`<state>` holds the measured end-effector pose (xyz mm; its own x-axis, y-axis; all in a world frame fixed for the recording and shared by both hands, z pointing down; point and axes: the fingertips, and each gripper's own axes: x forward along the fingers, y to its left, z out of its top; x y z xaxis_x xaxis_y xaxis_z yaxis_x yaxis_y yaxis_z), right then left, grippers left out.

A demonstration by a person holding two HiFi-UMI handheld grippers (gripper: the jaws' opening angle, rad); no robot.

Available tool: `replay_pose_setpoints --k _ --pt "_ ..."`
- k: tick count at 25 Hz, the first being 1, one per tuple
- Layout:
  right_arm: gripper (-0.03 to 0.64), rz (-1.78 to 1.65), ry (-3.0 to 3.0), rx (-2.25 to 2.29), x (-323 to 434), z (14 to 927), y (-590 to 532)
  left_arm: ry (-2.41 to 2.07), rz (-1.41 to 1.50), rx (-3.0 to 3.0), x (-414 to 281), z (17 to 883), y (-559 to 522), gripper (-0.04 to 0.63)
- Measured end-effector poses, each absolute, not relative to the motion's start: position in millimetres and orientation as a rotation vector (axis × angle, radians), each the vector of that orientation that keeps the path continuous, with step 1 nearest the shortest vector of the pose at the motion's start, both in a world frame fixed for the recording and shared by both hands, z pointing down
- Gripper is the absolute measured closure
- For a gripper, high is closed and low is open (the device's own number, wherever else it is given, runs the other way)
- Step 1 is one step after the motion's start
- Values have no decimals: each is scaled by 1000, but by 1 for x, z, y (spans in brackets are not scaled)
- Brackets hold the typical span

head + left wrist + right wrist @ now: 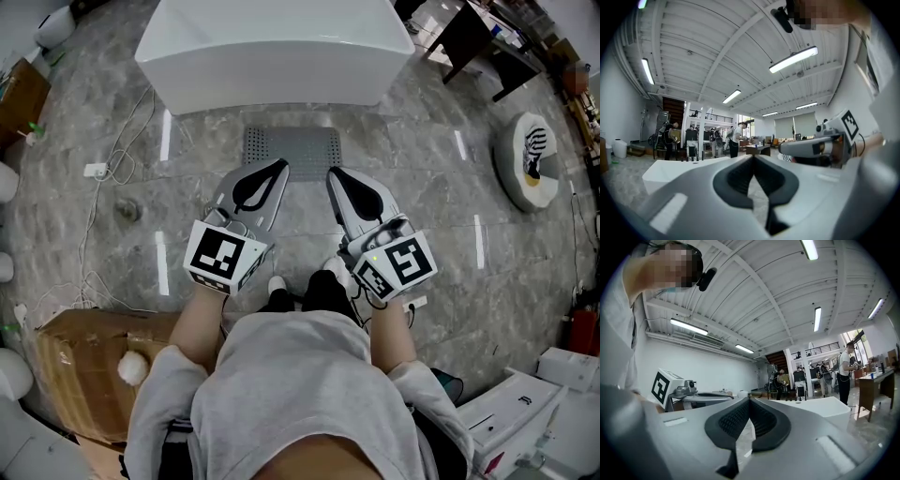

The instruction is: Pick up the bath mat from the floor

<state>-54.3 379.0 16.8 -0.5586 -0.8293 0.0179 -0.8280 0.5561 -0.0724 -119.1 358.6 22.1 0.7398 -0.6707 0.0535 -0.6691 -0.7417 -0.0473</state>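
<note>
A grey dotted bath mat point(292, 150) lies flat on the marble floor, just in front of a white bathtub point(274, 49). My left gripper point(278, 166) is held level above the floor, its tips over the mat's near left edge, jaws shut with nothing in them. Beside it my right gripper point(333, 175) points the same way, shut and empty, over the mat's near right edge. In the left gripper view the shut tips point(753, 157) face the tub point(679, 168), and the right gripper point(820, 145) shows beside them. The right gripper view shows its shut tips point(749, 401) and the tub point(813, 406).
A white power strip with a cable point(97, 171) lies on the floor at left. A cardboard box point(80, 370) sits at the near left. A round white and black object point(530, 159) lies at right. A dark table point(480, 37) stands far right. People stand in the hall beyond point(735, 138).
</note>
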Motion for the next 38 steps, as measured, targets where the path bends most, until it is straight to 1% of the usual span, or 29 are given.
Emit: replay_pose_setpoints --k 12,23,38 --pt "617 -32 2778 -1470 -21 23 309 1173 -53 -2864 -108 32 288 594" --pt "607 -51 2824 -1372 21 22 207 1273 -59 -2796 -74 30 189 594" --pt "607 -91 2879 -1258 82 35 115 1425 -75 -2738 -23 39 104 594"
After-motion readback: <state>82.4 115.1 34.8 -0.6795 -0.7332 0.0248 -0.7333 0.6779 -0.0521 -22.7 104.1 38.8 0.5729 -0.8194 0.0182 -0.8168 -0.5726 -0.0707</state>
